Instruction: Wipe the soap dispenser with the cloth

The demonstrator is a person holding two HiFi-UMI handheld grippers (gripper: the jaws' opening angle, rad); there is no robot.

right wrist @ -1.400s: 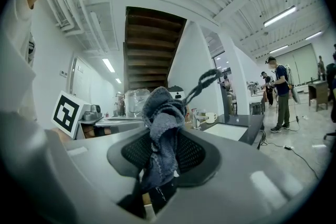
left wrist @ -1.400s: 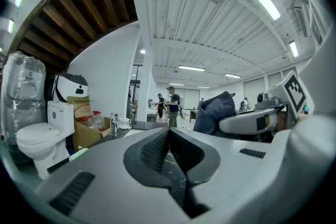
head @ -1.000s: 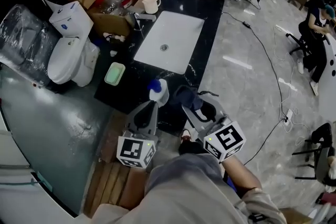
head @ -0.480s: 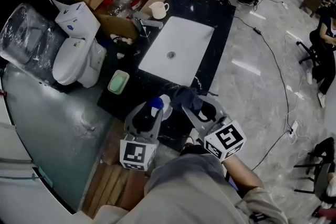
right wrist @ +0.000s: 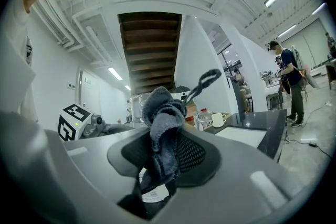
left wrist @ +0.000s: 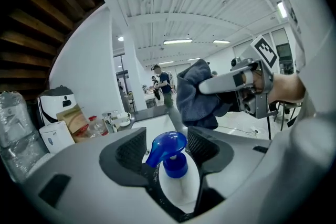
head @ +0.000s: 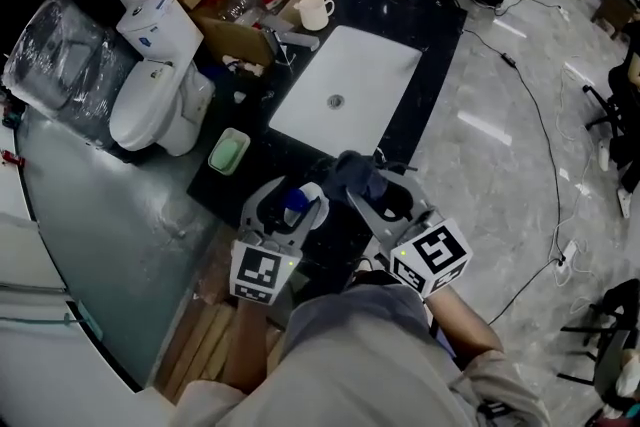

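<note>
The soap dispenser (head: 296, 204), a white bottle with a blue pump head (left wrist: 168, 148), stands between the jaws of my left gripper (head: 290, 198) at the black counter's near edge. Those jaws are opening; the pads (left wrist: 130, 149) stand clear of the pump on both sides. My right gripper (head: 362, 185) is just to the right, shut on a bunched dark grey-blue cloth (head: 352, 173). In the left gripper view the cloth (left wrist: 197, 94) hangs close behind the pump. In the right gripper view the cloth (right wrist: 163, 113) fills the gap between the jaws.
A white sink basin (head: 345, 95) is set into the black counter (head: 432, 40). A green soap dish (head: 229, 152), a faucet (head: 290, 40), a white mug (head: 313, 12) and a cardboard box (head: 255, 10) of bottles sit at its left. A toilet (head: 160, 110) stands beside it. Cables cross the floor at right.
The left jaws have opened from a grip on the dispenser, which now sits deeper between them. Both grippers have shifted across the counter's near edge, the cloth staying held.
</note>
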